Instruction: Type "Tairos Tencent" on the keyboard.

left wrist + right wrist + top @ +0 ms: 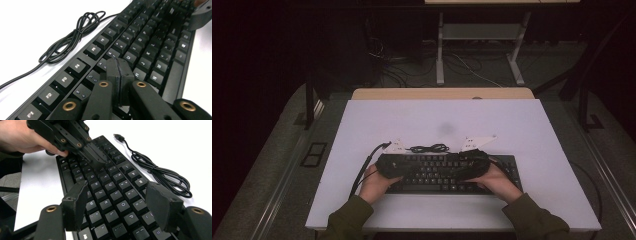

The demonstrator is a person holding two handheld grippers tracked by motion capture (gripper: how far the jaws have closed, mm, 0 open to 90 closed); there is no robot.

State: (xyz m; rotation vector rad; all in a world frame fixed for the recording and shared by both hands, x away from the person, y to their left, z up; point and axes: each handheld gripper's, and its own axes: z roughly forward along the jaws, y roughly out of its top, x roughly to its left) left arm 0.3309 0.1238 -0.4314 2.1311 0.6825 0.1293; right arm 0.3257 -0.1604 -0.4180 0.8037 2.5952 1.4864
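High view | bundled cable (428, 148) just behind keyboard (512, 167) | table (532, 130)

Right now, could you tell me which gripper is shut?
The left gripper: its pads meet above the keyboard, while the right gripper stands wide apart.

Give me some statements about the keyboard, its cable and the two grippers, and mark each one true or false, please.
1. The left gripper has its jaws pressed together above the keyboard. True.
2. The right gripper is shut on a keycap. False: its jaws stand apart with nothing between them.
3. The bundled cable lies on the keys. False: it lies on the table behind the keyboard.
4. The keyboard is black. True.
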